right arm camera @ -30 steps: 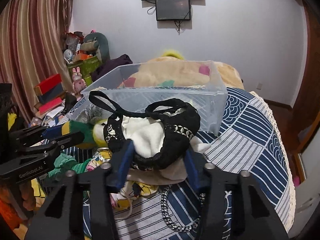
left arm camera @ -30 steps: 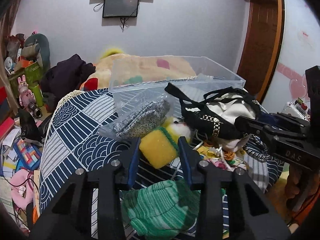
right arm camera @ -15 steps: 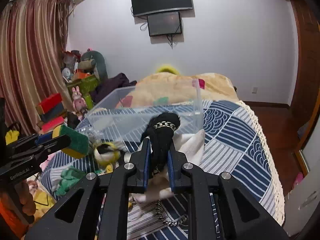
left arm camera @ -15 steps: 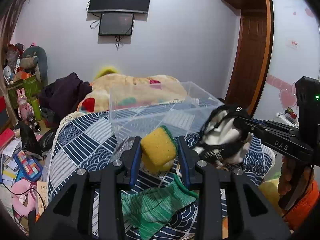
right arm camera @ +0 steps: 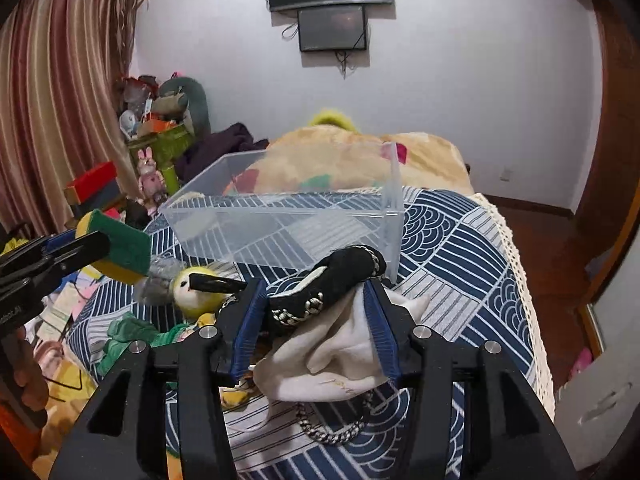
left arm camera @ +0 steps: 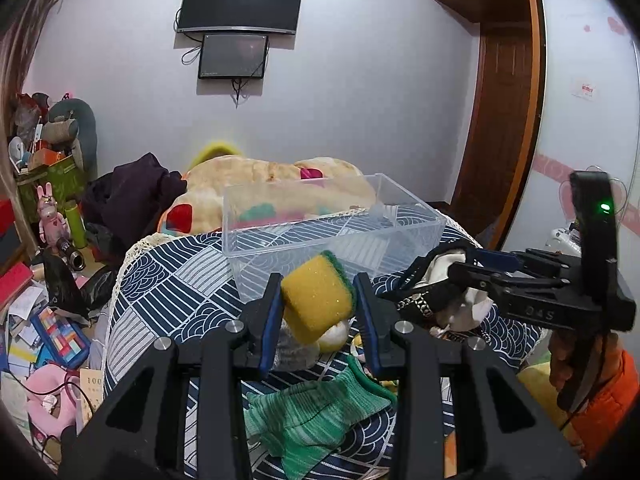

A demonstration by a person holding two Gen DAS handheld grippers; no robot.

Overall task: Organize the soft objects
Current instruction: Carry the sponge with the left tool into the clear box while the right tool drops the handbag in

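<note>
Quick update from my end. Compared with half a second ago, my left gripper has come up a bit and the yellow-and-green sponge it's clamping now sits tilted in front of the clear plastic bin. A second ago that sponge was still down on the pile. On the right side the jaws were pinched narrow on the bag half a second ago; now the right gripper is spread wider, but the black chain-trimmed bag with its white cloth is still wedged between the blue pads, touching both.

Readable text: the right gripper body shows something like "04S" in the left view, and the left one shows a cut-off "...otAI" at the frame edge in the right view. A card down on the floor starts with "100". The rest is too blurry.

Room to move: the bin sits on the navy patterned bedspread, open top, nothing solid in it that I can make out. The bag hangs just beside its near right corner. To the right of the bin the bedspread is bare out to the lace edge. Left of it lie a green knit item, a yellow plush and a grey bundle, close together.
</note>
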